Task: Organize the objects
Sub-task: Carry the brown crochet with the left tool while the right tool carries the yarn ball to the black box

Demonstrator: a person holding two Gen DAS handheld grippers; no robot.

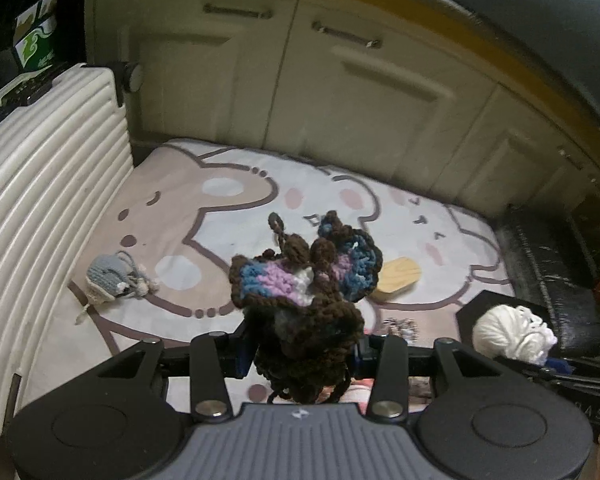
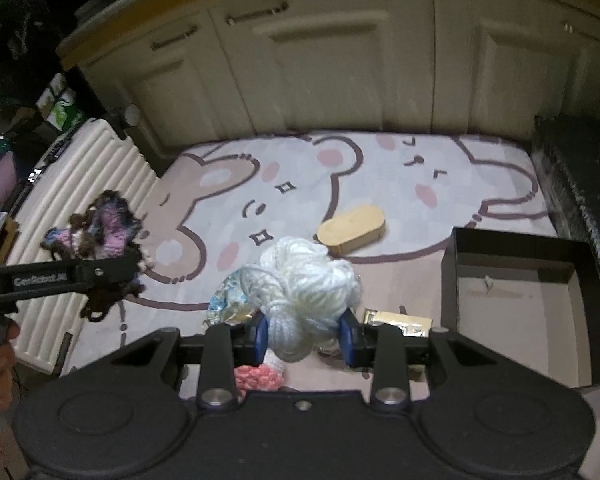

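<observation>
- Left gripper (image 1: 304,354), bottom centre of the left wrist view, fingers pinching a brown crochet butterfly (image 1: 300,280) with blue, purple and white wings; butterfly held up off the mat.
- Same butterfly (image 2: 96,228) shows at middle left of the right wrist view, blurred, clamped at the tip of the left gripper (image 2: 116,270).
- Right gripper (image 2: 304,336), bottom centre of the right wrist view, blue pads (image 2: 261,338) pressed on a white yarn bundle (image 2: 304,284); bundle lifted clear of the mat.
- Cartoon bear mat (image 2: 300,168) fills mid-frame, cream cabinet doors (image 2: 320,64) above it.
- Wooden oval box (image 2: 351,225) lies on the mat, centre right.
- Open black box (image 2: 524,256) at right edge, sitting on the mat.
- Grey crochet toy (image 1: 110,274) lies on the mat, left in the left wrist view, beside a ribbed white case (image 1: 48,184).
- Pink crochet piece (image 2: 256,378) and gold wrapper (image 2: 396,322) low in frame, near the right gripper.
</observation>
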